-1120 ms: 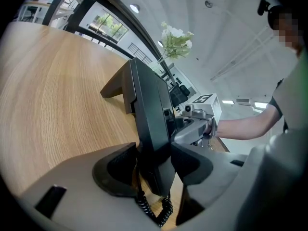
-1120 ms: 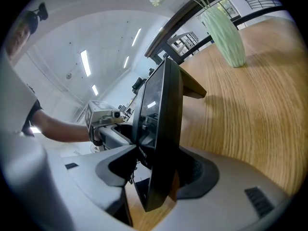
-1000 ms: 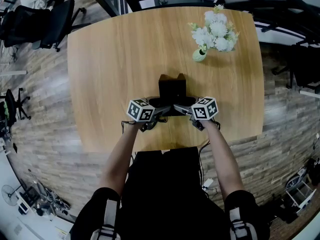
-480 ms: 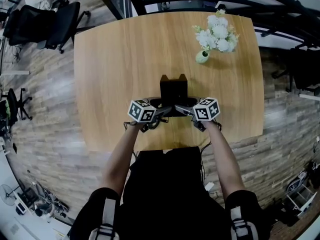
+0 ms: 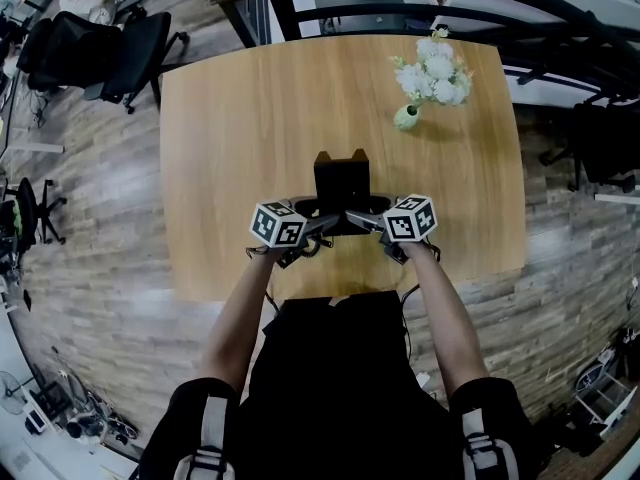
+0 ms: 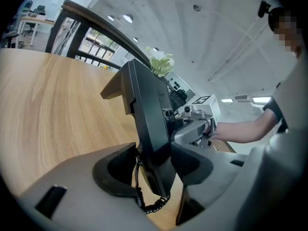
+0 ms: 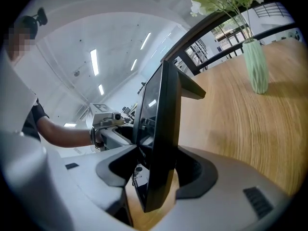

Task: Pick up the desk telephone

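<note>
- My left gripper (image 6: 153, 163) and right gripper (image 7: 159, 170) each clamp a side edge of the desk telephone (image 5: 341, 180), mid-frame on the table (image 5: 240, 108).
- It looks like stiff, slick plastic and fairly heavy, so I judge the opposite edges the best hold.

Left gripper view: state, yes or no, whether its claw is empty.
No: the left claw is closed on the black desk telephone, with one jaw against each side of its body.

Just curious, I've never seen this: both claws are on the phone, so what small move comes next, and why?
Probably a slow, level lift with both together. The left claw and right claw each pinch an opposite side of the phone, so uneven raising could twist it; its cord hangs loose below.
</note>
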`<state>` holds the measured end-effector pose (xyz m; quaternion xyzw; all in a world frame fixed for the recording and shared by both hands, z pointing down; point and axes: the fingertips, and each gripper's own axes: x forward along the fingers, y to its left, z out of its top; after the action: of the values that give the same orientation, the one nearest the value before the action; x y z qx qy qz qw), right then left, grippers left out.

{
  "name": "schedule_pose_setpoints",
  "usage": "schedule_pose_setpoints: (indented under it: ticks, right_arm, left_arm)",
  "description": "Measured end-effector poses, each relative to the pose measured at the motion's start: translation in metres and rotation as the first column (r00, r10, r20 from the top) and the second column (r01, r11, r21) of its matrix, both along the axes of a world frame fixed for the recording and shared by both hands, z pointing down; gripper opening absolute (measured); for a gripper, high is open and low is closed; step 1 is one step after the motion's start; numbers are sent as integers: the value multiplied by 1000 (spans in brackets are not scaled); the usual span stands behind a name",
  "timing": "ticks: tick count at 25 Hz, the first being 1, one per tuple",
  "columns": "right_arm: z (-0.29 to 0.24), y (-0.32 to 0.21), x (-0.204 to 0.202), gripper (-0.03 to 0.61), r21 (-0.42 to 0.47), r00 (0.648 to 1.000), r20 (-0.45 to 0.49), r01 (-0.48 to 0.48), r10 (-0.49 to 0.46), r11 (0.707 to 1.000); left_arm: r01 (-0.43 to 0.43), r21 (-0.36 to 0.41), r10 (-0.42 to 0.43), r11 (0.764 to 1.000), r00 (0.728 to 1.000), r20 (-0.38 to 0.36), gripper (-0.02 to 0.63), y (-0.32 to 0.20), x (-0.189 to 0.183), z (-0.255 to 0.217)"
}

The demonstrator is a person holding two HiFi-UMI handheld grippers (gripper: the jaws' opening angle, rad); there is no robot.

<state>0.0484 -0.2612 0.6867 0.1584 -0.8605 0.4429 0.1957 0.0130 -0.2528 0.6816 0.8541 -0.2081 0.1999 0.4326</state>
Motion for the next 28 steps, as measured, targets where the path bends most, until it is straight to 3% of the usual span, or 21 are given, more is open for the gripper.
schedule_pose_setpoints:
  ticks: [9,19,28]
  right_arm:
    - [-24,36,-2,252,26,1000,-5,-20,20,999]
    - [-46,77,-4,245,36,997,13,-80,79,996]
    - [-64,110,9,244,53,995,49,-94,92,994]
  left_arm:
    - [-36,28,36,999,999,-3,230,35,-2,-23]
    - [-67,27,69,997,996,-53,230,76,-6,-42]
    - [-70,45,72,997,997,-32,230,107,7,-61]
